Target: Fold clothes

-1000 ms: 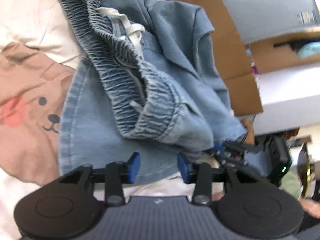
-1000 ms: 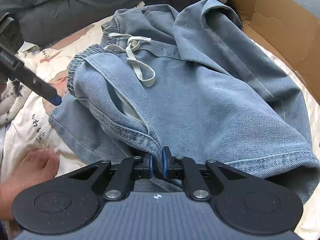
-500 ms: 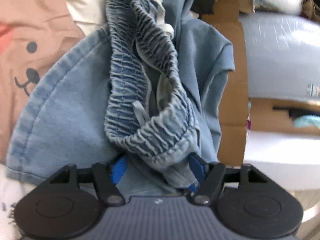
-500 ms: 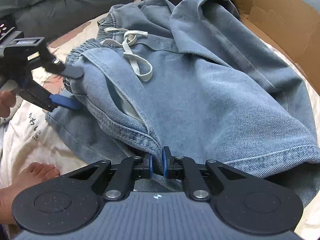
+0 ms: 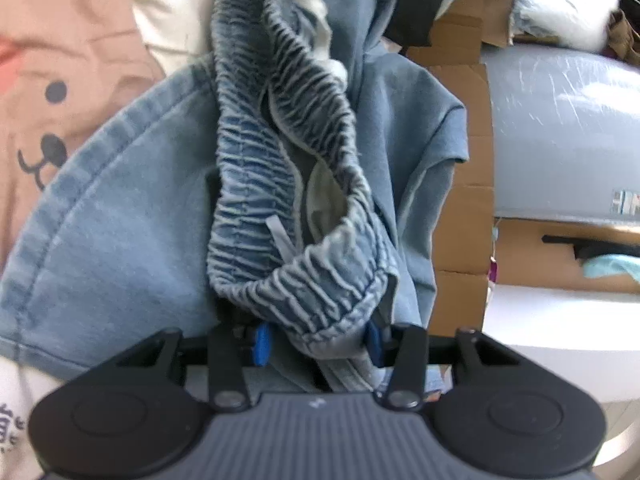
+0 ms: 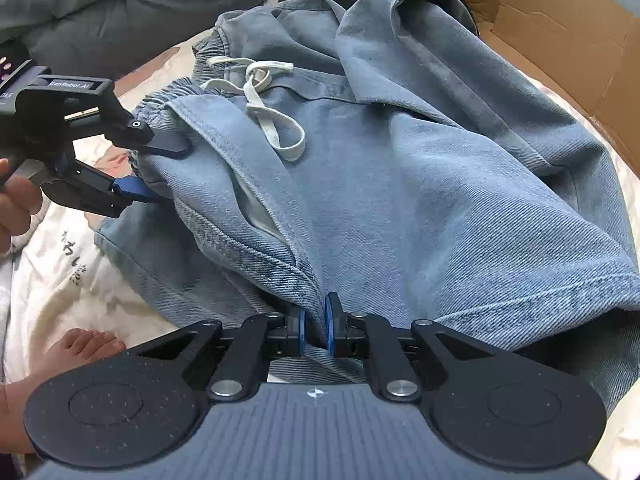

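The blue denim shorts lie spread out on a cream bed sheet with small dark writing on it. They have a stretchy, crinkled waistband and a cream drawstring tied in a loose bow. A side pocket gapes open a little and shows a pale lining.

The right gripper points down at the shorts. Its blue fingers are clenched tight on a fold of denim near the side seam.

The left gripper is at the end of the waistband. Its blue fingers have just been closing, and the bunched waistband sits between them. Seen from the right wrist camera, one finger is on top of the waistband and one is under it. They look like they are grasping the band, though cloth hides the pads.

A hand holds the left gripper at the left edge of the right wrist view. A bare foot rests on the sheet just beside the shorts.

A pink cloth with a bear face lies beside the shorts. A brown cardboard box stands at the far side, and a grey quilt lies behind the shorts.
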`<state>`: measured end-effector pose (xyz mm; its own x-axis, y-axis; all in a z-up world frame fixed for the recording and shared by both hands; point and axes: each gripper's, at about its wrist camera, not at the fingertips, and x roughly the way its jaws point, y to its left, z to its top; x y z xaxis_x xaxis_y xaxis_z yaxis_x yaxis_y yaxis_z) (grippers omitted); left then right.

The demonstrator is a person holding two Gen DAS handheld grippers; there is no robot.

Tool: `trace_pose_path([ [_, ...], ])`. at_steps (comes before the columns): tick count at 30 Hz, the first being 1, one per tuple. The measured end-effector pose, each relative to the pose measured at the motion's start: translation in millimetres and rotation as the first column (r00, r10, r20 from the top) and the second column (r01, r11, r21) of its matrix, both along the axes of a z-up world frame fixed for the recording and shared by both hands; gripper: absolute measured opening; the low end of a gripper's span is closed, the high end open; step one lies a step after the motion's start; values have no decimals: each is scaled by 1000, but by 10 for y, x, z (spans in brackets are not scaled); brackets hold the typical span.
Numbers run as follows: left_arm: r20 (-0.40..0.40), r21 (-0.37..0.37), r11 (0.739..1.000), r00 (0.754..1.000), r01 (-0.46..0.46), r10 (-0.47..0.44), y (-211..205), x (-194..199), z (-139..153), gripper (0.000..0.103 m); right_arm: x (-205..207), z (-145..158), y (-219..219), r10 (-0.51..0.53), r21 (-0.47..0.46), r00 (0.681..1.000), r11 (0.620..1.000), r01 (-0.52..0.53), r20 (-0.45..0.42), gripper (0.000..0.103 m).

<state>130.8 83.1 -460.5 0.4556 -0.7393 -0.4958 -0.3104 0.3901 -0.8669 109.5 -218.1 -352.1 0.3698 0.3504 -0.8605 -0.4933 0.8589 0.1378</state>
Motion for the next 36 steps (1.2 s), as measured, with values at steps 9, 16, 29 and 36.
trace_pose_path([
  [9,126,11,999,991,46,-47,-40,118,256,52,43,-24,-73,-50,54,998,997,52,-35,8],
  [16,107,-1,1000,994,26,-25,-112,167,158,51,80,-68,-116,-61,69,997,996,64,-45,8],
  [29,141,55,998,989,31,-38,82,129,358,32,52,10,-79,-16,89,999,996,19,-31,8],
  [36,143,151,987,987,56,-77,352,42,631,27,-50,171,128,78,108,997,991,-78,0,8],
])
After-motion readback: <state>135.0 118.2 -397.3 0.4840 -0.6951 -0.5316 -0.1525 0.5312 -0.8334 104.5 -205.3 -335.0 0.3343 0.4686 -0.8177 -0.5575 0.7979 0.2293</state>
